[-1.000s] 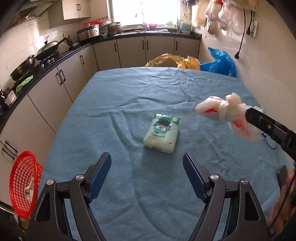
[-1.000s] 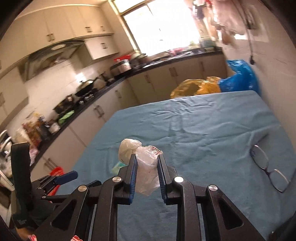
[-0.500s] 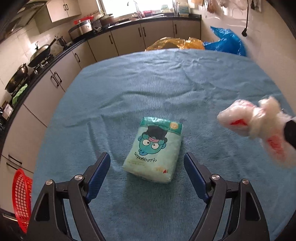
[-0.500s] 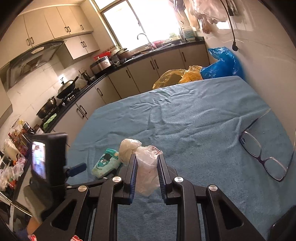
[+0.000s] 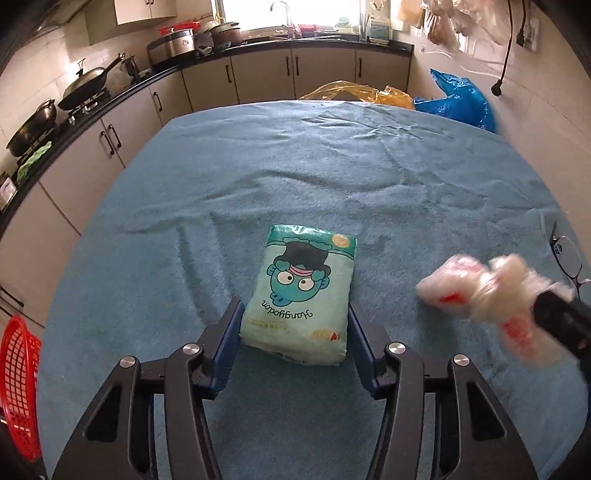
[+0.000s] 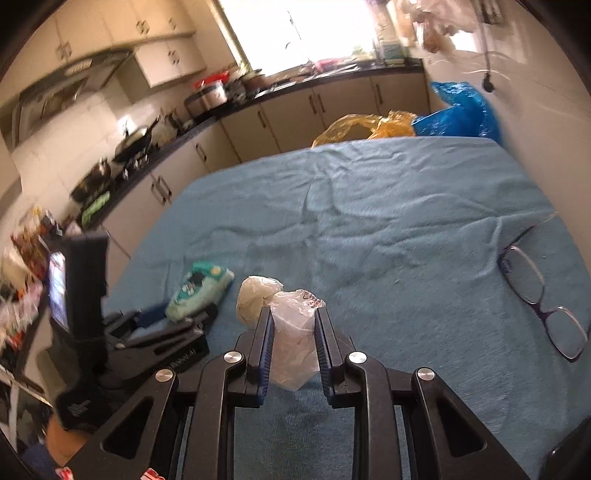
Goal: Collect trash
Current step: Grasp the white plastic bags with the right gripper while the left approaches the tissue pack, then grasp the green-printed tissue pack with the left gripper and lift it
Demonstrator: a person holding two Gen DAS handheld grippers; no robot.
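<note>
On blue cloth [image 5: 295, 177]: left gripper [image 5: 293, 325] open, straddling "Hangyodon" tissue pack [image 5: 301, 291]; right gripper [image 6: 293, 332] clamps plastic bag [image 6: 295, 343].

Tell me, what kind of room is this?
It looks like a home kitchen. A wok sits on the stove along the dark counter, there is a sink tap under the window, and cupboards run below.

Fuzzy matt blue cloth [image 5: 295, 184] covers the surface; the tissue pack [image 5: 301, 291] and crumpled bag [image 6: 295, 343] are glossy plastic.
</note>
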